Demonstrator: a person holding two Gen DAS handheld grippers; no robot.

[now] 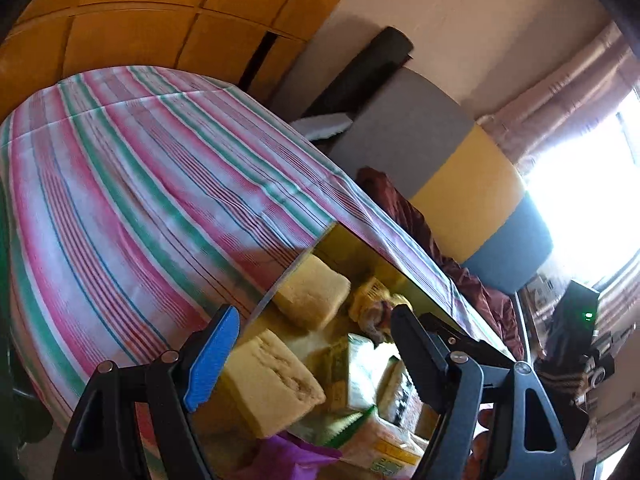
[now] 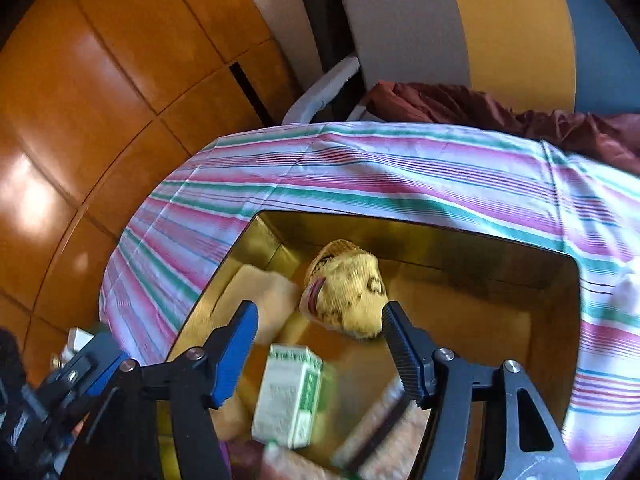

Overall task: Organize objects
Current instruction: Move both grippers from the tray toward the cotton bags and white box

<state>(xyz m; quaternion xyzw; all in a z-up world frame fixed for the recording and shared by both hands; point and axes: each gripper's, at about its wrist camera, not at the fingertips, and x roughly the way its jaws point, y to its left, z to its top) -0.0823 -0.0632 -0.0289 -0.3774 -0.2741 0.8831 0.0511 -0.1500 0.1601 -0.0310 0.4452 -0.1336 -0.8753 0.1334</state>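
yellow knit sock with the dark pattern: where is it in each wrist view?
Left wrist: the yellow knit sock is right of centre, low, at the far side of the gold box, partly hidden by the left gripper's dark finger.
Right wrist: it is centre frame, inside the box, just beyond the right gripper.
Shared landmark: the striped cloth around the box.

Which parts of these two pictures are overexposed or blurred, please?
Left wrist view: the window is blown out white, and the striped cloth looks slightly smeared. Right wrist view: the green-and-white carton is blurred, and glare patches sit on the wooden floor.
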